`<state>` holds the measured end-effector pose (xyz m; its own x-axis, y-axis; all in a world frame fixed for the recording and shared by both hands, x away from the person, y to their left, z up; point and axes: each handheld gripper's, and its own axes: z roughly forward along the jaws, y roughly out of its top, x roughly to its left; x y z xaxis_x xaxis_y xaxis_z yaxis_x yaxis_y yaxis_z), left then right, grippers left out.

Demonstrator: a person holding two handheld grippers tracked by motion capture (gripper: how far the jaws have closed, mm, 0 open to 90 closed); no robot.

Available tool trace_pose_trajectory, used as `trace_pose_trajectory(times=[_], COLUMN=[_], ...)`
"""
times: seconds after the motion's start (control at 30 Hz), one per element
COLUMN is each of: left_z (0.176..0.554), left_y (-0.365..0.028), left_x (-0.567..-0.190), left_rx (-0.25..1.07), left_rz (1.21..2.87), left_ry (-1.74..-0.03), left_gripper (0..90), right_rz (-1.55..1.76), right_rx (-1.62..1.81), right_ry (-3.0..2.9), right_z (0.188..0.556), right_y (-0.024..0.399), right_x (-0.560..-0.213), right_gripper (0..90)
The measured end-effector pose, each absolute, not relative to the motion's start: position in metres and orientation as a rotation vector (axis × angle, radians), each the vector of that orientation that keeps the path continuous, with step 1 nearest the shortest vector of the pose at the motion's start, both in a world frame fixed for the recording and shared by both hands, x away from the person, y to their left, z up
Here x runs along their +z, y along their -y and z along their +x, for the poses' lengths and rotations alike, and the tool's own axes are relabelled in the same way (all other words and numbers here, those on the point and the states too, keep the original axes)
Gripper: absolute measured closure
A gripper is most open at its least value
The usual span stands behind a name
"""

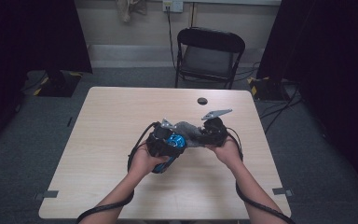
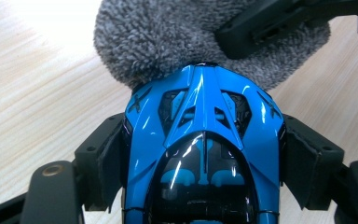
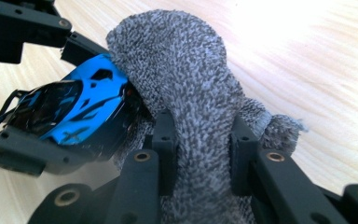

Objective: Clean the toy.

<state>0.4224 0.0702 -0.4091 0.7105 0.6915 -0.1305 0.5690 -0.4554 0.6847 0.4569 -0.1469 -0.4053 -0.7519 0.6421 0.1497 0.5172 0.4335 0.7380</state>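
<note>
mid-bench [image 1: 121,107], held just above the wood: blue toy car [image 2: 203,140] clamped across its body by the left gripper [image 2: 203,154], fingers [image 2: 107,163] pressing both flanks, car's tapered end pointing away from the hand toward the cloth; grey terry cloth [image 3: 196,93] pinched in a bunch by the right gripper [image 3: 203,158], fingers [image 3: 165,140] drawn narrow on the fabric; free end of cloth draped over and touching the car's far end, seen likewise in the high view between the two hands [image 1: 186,133]; judged as a wiping job under way: both grasps secured, cloth brought into contact with the car, so pickup and approach done; roof and dark glazing look glossy with highlights, cannot tell whether already wiped or simply shiny; underside and wheels hidden; left to do, probably: stroke cloth along remaining surfaces, turn car as needed, set both down on bench; folding chair [image 1: 209,53] beyond the far edge, small dark disc [image 1: 202,101] near it on the bench, both well apart from the work.
</note>
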Motion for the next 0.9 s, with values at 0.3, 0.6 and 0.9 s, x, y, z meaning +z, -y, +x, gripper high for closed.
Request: trace_pose_trajectory(times=[0.3,0.6,0.9], left_z=[0.423,0.420,0.426], left_y=[-0.072,-0.063,-0.071], left_x=[-0.412,-0.408,-0.413], left_rx=[0.207,0.182,0.195], left_rz=[2.192,2.198,2.198], left_ry=[-0.960,-0.918,-0.956], left_gripper=[24.6,24.6,24.6], right_rz=[1.011,0.982,0.932], right_rx=[1.171,1.172,1.195], right_ry=[-2.524,-2.536,-2.568], right_z=[0.454,0.458,0.451], right_y=[0.141,0.137,0.136], right_x=[-0.407,-0.406,-0.406], right_gripper=[70.7,70.7,70.8])
